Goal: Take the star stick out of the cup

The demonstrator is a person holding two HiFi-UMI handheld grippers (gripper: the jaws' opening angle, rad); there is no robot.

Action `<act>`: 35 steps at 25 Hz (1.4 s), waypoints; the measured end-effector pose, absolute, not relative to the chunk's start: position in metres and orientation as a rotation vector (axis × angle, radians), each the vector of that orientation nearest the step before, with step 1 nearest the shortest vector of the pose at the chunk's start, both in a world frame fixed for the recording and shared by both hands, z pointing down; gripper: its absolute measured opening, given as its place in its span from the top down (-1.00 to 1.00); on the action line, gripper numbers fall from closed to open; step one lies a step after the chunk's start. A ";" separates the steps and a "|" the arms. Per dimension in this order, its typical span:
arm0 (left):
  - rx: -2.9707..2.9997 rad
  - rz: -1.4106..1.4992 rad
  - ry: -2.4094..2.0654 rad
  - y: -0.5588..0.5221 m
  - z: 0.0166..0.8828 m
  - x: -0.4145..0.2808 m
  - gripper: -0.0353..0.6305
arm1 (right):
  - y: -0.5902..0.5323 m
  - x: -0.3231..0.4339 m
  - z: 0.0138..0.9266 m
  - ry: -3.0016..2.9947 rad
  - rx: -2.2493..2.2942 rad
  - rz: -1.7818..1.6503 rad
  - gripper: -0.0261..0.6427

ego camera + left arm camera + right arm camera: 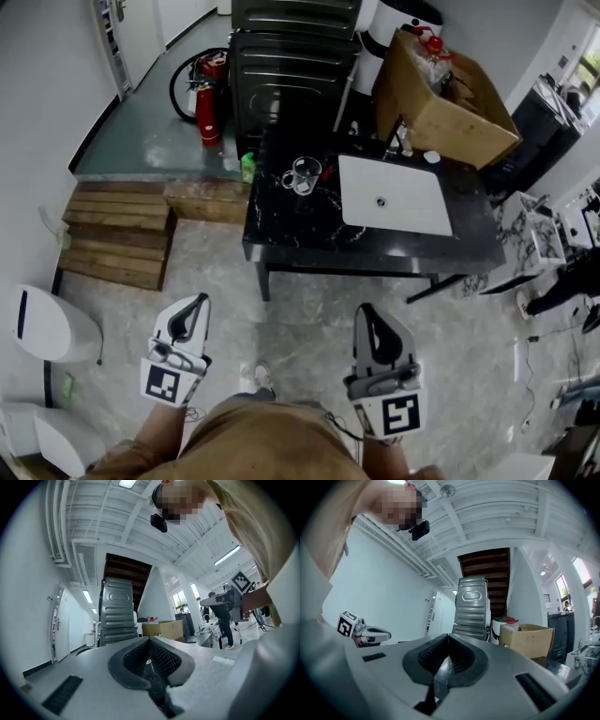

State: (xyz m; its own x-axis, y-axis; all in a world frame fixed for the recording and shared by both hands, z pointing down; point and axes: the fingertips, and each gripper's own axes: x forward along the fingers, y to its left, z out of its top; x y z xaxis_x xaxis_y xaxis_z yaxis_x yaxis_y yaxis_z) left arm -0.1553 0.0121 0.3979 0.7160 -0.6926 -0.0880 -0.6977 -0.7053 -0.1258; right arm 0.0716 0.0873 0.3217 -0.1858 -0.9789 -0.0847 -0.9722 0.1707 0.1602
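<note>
In the head view, we hold the left gripper (pixel 195 302) and the right gripper (pixel 368 311) side by side, low in the frame, both pointing toward a black marble table (pixel 281 230). Each has its jaws pressed together and grips nothing. The cup (pixel 302 175), a clear glass one, stands on the table well ahead of both grippers, roughly between the lines they point along and a little nearer the left gripper's line. It is too small here for us to make out the star stick. A white sink (pixel 394 194) is set into the tabletop ahead of the right gripper, and a cardboard box (pixel 445 94) sits beyond it. A ribbed metal cabinet (pixel 295 47) stands past the cup. A red fire extinguisher (pixel 208 98) and wooden steps (pixel 117 230) lie ahead and to the left of the left gripper.

In the left gripper view, the left gripper (pixel 150 639) has its ribbed pads meeting at the tips, with nothing between them. The metal cabinet (pixel 117 611) rises straight ahead and the cardboard box (pixel 164 629) is ahead and slightly right. The right gripper (pixel 220 602) shows off to the right.

In the right gripper view, the right gripper (pixel 448 635) is fully closed and empty. The cabinet (pixel 472 606) stands just right of ahead, the box (pixel 527 639) farther right, and the left gripper (pixel 368 633) shows to the left. We cannot pick out the cup in either gripper view.
</note>
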 end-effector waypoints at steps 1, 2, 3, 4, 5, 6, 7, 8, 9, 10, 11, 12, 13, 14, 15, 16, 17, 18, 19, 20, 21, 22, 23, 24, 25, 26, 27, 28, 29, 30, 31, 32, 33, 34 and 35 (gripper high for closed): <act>-2.772 0.048 1.122 0.008 0.399 -0.156 0.89 | 0.085 0.070 0.320 -2.375 1.990 -0.286 0.91; -2.771 0.045 1.117 0.004 0.400 -0.157 0.89 | 0.083 0.069 0.320 -2.375 1.997 -0.290 0.91; -2.770 0.041 1.113 0.001 0.401 -0.158 0.89 | 0.081 0.068 0.321 -2.371 1.999 -0.286 0.91; -2.768 0.041 1.110 -0.002 0.402 -0.159 0.89 | 0.080 0.067 0.322 -2.365 1.999 -0.279 0.91; -2.768 0.045 1.107 -0.005 0.402 -0.159 0.89 | 0.078 0.067 0.323 -2.358 1.999 -0.275 0.91; -2.769 0.051 1.103 -0.008 0.401 -0.158 0.89 | 0.077 0.068 0.324 -2.350 2.000 -0.268 0.91; -2.771 0.055 1.098 -0.009 0.400 -0.157 0.89 | 0.076 0.069 0.325 -2.340 2.003 -0.257 0.91; -2.773 0.055 1.089 -0.010 0.400 -0.155 0.89 | 0.075 0.070 0.325 -2.333 2.008 -0.251 0.91; -2.773 0.052 1.079 -0.011 0.399 -0.154 0.89 | 0.074 0.071 0.324 -2.331 2.017 -0.252 0.91; -2.773 0.046 1.071 -0.012 0.398 -0.153 0.89 | 0.072 0.072 0.322 -2.332 2.025 -0.258 0.91; -2.773 0.042 1.068 -0.014 0.396 -0.152 0.89 | 0.070 0.073 0.320 -2.336 2.032 -0.265 0.91; -2.772 0.039 1.070 -0.015 0.395 -0.152 0.89 | 0.067 0.073 0.319 -2.342 2.037 -0.270 0.91; -2.771 0.034 1.075 -0.017 0.394 -0.153 0.89 | 0.065 0.073 0.318 -2.350 2.039 -0.273 0.91; -2.767 0.027 1.080 -0.019 0.394 -0.155 0.89 | 0.062 0.073 0.318 -2.357 2.039 -0.275 0.91; -2.762 0.022 1.084 -0.020 0.394 -0.156 0.89 | 0.060 0.073 0.318 -2.365 2.036 -0.275 0.91; -2.755 0.020 1.088 -0.021 0.394 -0.156 0.89 | 0.057 0.073 0.319 -2.369 2.030 -0.272 0.91; -2.748 0.018 1.094 -0.023 0.394 -0.157 0.89 | 0.054 0.074 0.320 -2.370 2.023 -0.269 0.91; -2.743 0.016 1.102 -0.026 0.395 -0.157 0.89 | 0.050 0.075 0.321 -2.370 2.015 -0.268 0.91; -2.738 0.015 1.111 -0.029 0.394 -0.156 0.89 | 0.045 0.076 0.322 -2.375 2.008 -0.269 0.91; -2.735 0.018 1.119 -0.033 0.394 -0.154 0.89 | 0.040 0.078 0.323 -2.383 2.001 -0.267 0.91; -2.732 0.023 1.125 -0.036 0.393 -0.151 0.89 | 0.035 0.080 0.322 -2.394 1.996 -0.261 0.91; -2.729 0.026 1.129 -0.040 0.392 -0.147 0.89 | 0.029 0.083 0.321 -2.406 1.995 -0.253 0.91; -2.724 0.025 1.131 -0.045 0.392 -0.141 0.89 | 0.023 0.087 0.319 -2.416 1.996 -0.244 0.91; -2.718 0.026 1.132 -0.050 0.390 -0.135 0.89 | 0.015 0.092 0.317 -2.425 1.995 -0.238 0.91; -2.712 0.032 1.134 -0.055 0.388 -0.128 0.89 | 0.007 0.098 0.314 -2.433 1.997 -0.233 0.91; -2.707 0.043 1.137 -0.060 0.384 -0.120 0.89 | -0.001 0.103 0.311 -2.441 1.997 -0.233 0.91; -2.702 0.049 1.140 -0.064 0.381 -0.113 0.89 | -0.008 0.109 0.308 -2.448 1.993 -0.239 0.91; -2.698 0.050 1.143 -0.068 0.379 -0.108 0.89 | -0.015 0.115 0.306 -2.454 1.983 -0.252 0.91; -2.697 0.048 1.149 -0.072 0.378 -0.103 0.89 | -0.021 0.120 0.307 -2.459 1.971 -0.265 0.91; -2.697 0.045 1.157 -0.076 0.379 -0.100 0.89 | -0.026 0.125 0.309 -2.464 1.958 -0.272 0.91; -2.698 0.041 1.166 -0.080 0.380 -0.097 0.89 | -0.031 0.129 0.312 -2.467 1.946 -0.271 0.91; -2.698 0.034 1.175 -0.083 0.382 -0.095 0.89 | -0.034 0.132 0.317 -2.470 1.929 -0.268 0.91; -2.696 0.026 1.182 -0.086 0.383 -0.093 0.89 | -0.038 0.135 0.321 -2.471 1.911 -0.266 0.91; -2.692 0.022 1.187 -0.089 0.382 -0.092 0.89 | -0.042 0.137 0.324 -2.471 1.898 -0.260 0.91; -2.687 0.021 1.191 -0.091 0.382 -0.090 0.89 | -0.047 0.139 0.324 -2.474 1.896 -0.249 0.91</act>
State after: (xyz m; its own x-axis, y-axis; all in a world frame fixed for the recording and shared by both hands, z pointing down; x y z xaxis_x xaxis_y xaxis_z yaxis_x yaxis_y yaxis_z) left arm -0.0900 -0.0914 0.3816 0.6747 -0.7320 -0.0943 -0.7349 -0.6544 -0.1780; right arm 0.1389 -0.0475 0.3243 -0.2645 -0.9607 -0.0849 -0.9583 0.2518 0.1353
